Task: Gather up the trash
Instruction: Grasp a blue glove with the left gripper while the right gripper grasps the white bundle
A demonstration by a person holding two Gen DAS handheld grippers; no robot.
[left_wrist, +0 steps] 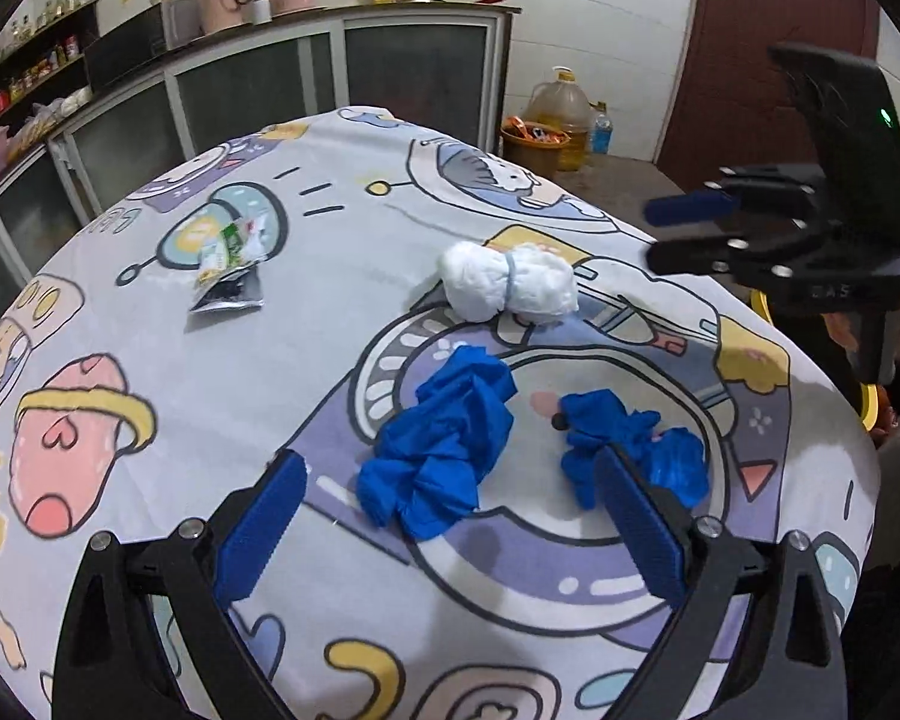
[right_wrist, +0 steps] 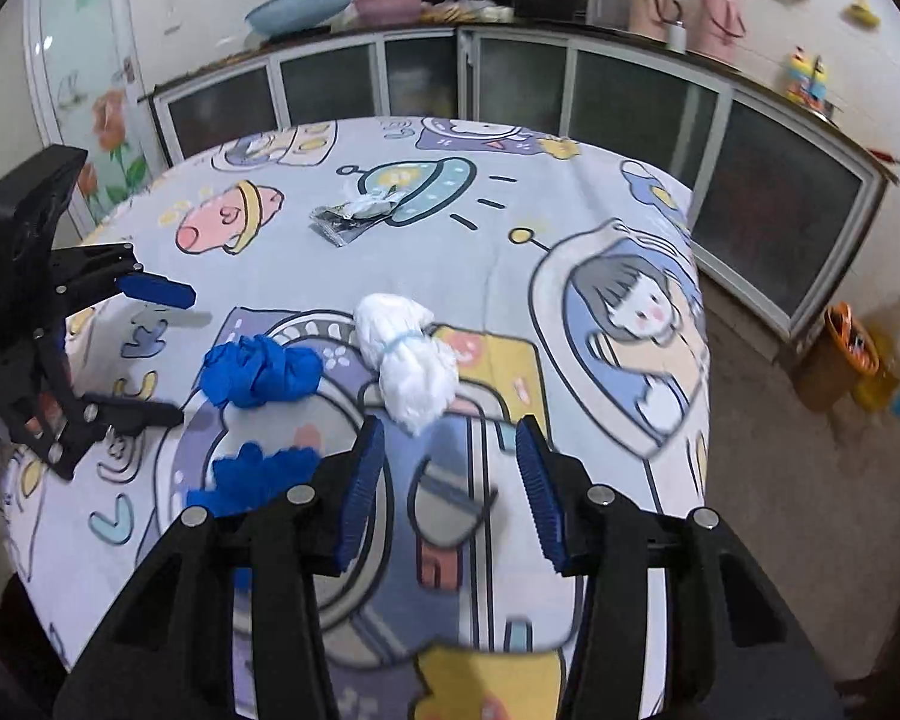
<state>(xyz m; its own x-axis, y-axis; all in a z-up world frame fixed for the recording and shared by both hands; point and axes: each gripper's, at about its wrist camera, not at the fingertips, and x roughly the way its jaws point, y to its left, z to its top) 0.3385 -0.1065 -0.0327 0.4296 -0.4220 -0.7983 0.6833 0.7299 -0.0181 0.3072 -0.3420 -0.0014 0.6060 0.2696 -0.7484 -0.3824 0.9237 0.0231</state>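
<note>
Both grippers, left gripper (left_wrist: 450, 516) and right gripper (right_wrist: 450, 492), hang spread and empty over the table (left_wrist: 210, 396) (trash lies mid-cloth, edges bare)

Your left wrist view looks steeply down over the bench (left_wrist: 222, 396) from close above, facing the cabinets (left_wrist: 258, 84) and a red door (left_wrist: 774, 48). Your right wrist view looks down from the other side, equally near. Both share the white bundle (left_wrist: 507, 281) (right_wrist: 405, 354), the blue gloves (left_wrist: 444, 450) (right_wrist: 261, 371) and the wrapper (left_wrist: 228, 276) (right_wrist: 357, 213).
</note>
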